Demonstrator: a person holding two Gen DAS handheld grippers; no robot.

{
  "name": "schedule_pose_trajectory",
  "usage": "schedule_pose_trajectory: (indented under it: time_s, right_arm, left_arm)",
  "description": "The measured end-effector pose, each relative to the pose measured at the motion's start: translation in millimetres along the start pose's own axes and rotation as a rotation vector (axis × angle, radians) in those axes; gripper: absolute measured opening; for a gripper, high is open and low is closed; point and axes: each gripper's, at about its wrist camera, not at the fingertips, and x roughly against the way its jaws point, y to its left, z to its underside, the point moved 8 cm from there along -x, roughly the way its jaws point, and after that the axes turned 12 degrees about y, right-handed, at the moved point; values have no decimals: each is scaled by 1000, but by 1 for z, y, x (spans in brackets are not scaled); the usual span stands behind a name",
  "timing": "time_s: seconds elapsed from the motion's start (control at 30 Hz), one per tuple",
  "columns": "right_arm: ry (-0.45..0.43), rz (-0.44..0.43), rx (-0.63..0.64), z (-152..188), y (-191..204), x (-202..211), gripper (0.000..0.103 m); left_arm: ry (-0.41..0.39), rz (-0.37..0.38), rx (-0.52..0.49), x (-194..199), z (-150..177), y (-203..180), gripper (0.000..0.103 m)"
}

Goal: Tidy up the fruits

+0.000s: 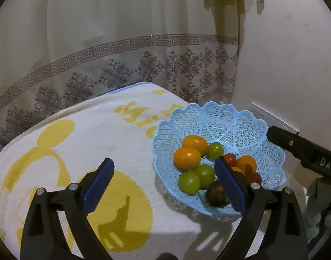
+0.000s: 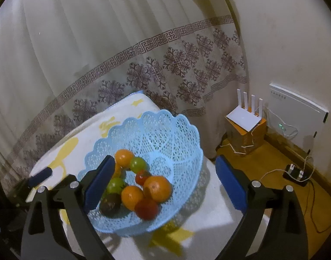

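Note:
A light blue lattice basket [image 1: 237, 121] stands on a white and yellow towel [image 1: 78, 143] and holds oranges [image 1: 187, 157], green fruits [image 1: 189, 182], red tomatoes [image 1: 254, 177] and a dark fruit [image 1: 216, 194]. My left gripper [image 1: 164, 169] is open and empty, hovering at the basket's left rim. In the right wrist view the same basket [image 2: 165, 130] shows oranges [image 2: 158, 188], green fruits [image 2: 139, 164], red tomatoes [image 2: 146, 209] and the dark fruit [image 2: 110, 204]. My right gripper [image 2: 163, 169] is open and empty above the basket. The other gripper [image 1: 304, 153] enters at right.
A patterned curtain [image 1: 122, 43] hangs behind the table. On the wooden floor [image 2: 274, 164] at right stand a white router [image 2: 245, 117] on an orange box, a wall panel [image 2: 295, 112] and a power strip [image 2: 295, 174] with cables.

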Motion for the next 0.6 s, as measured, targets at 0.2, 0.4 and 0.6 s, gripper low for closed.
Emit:
schedule_pose_trajectory:
  time_s: [0.2, 0.4, 0.6]
  right_arm:
    - [-19, 74, 66, 16, 6, 9, 100]
    - [-32, 113, 149, 33, 25, 16, 100]
    - [-54, 169, 237, 42, 44, 14, 100]
  left_arm:
    - [-29, -46, 14, 15, 8, 9, 93]
    - [-52, -84, 21, 25, 16, 12, 98]
    - [-52, -145, 23, 27, 25, 19, 98]
